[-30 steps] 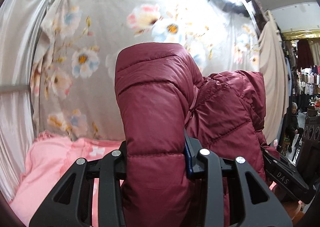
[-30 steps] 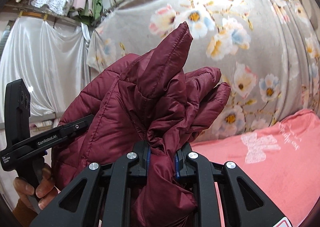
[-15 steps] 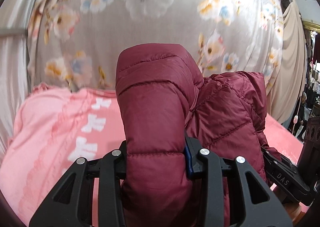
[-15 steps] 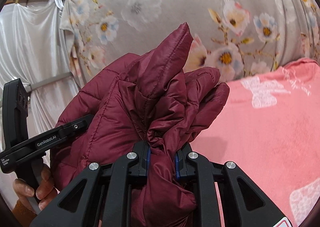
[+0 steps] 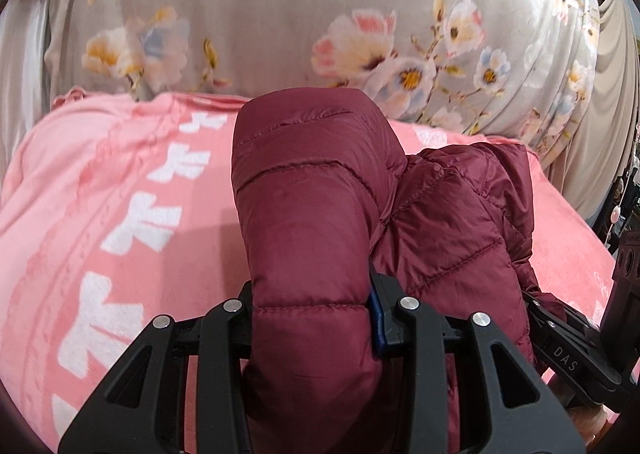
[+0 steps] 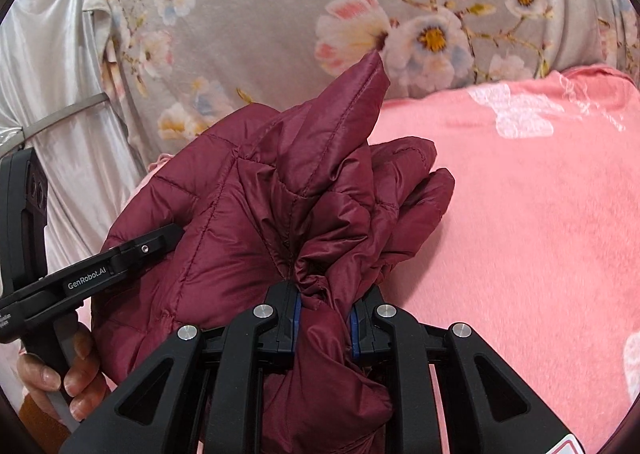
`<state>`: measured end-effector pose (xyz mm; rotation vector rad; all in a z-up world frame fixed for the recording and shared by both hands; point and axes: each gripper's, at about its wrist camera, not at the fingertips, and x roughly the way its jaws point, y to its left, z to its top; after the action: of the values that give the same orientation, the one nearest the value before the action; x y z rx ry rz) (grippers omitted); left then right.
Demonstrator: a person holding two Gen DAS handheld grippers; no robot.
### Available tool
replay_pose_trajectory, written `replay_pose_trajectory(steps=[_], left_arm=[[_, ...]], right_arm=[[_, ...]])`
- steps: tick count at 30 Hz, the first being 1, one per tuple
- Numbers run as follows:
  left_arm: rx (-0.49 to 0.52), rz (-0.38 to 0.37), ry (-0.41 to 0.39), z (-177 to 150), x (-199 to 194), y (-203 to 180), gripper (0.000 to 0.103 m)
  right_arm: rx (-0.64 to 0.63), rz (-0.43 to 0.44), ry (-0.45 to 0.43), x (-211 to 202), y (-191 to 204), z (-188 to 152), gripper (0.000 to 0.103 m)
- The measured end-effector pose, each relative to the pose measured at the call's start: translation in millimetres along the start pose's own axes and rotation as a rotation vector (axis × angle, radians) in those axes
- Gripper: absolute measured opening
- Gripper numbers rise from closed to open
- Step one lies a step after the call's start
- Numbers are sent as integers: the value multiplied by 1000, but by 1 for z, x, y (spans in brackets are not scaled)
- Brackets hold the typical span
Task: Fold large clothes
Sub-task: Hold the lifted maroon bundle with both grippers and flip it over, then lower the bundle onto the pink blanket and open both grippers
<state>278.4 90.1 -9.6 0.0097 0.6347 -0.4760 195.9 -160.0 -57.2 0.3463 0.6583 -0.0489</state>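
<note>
A dark red quilted puffer jacket (image 5: pixel 312 221) is held up between both grippers above a pink blanket (image 5: pixel 120 213). My left gripper (image 5: pixel 314 318) is shut on a thick padded fold of the jacket. My right gripper (image 6: pixel 323 318) is shut on a bunched, crumpled part of the same jacket (image 6: pixel 280 205). The right gripper also shows at the right edge of the left wrist view (image 5: pixel 568 346). The left gripper and the hand that holds it show at the left of the right wrist view (image 6: pixel 100 270). The jacket hides the fingertips in both views.
The pink blanket with white butterfly prints (image 6: pixel 520 213) covers the surface below. A grey floral sheet (image 5: pixel 280 13) hangs behind it. Silver satin fabric (image 6: pixel 52 93) hangs at the left. Beige cloth (image 5: pixel 616 93) hangs at the far right.
Both grippers have tilted and come down with the jacket: the pink blanket now fills much more of both views and the hanging sheets have slid upward. Both grips are unchanged.
</note>
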Motion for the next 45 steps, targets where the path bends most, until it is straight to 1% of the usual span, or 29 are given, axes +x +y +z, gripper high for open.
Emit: replay_pose_trajectory(steps=[3,6,10,14,19,22,23,24,27,30,32,33,35,37,38,39,40,41,43,45], left_arm=[[6,8,-3,-7,5,2,35],[-8,-2,-4,-7,8,5,36],[-9,4,4,-10,14,9,38],[-21,-1,20,-15,18,13,40],[-24,4,31,-19,22,17,43],[-21,10,36,-20,23,17,44],[-20,14,39,-20,23,17,45],[-20,17,42,-21,24,17,46],[-31,28,54,-22,26,19,51],[-56,38,68,-22,21,23,57],[-67,51,70,-21,9,24,61],[-65,67,61,-20,1,24,64],[-48,93,38,-17,-17,22,66],[-29,125,17,-12,-36,17,67],[-23,141,13,-10,-43,15,67],[-17,165,6,-7,-52,10,68],[-13,188,4,-3,-58,5,73],[-13,205,7,-1,-62,1,74],[-13,232,34,4,-65,-8,74],[-25,238,72,5,-64,-13,74]], right_arm=[[22,4,13,3,-5,0,18],[37,-3,39,8,-8,-1,18],[57,-11,79,13,-13,-3,18],[42,-43,121,18,-11,-5,19],[26,-77,151,22,-8,-6,21],[10,-102,172,25,-5,-7,24],[8,-105,176,25,-5,-8,27],[6,-108,179,25,-5,-8,29],[-6,-118,179,17,-5,-6,34],[-3,-117,158,-6,-5,-4,37],[-26,-126,127,-24,-3,-4,40],[-52,-131,108,-35,1,-4,40],[-95,-145,72,-52,8,-5,40],[-122,-133,48,-65,18,-4,36],[-130,-124,47,-68,22,-3,28],[-147,-123,53,-69,29,-2,17],[-167,-129,63,-67,35,-3,13],[-186,-139,72,-65,41,-4,8],[-224,-159,89,-60,51,-9,6],[-246,-179,116,-53,55,-18,4]])
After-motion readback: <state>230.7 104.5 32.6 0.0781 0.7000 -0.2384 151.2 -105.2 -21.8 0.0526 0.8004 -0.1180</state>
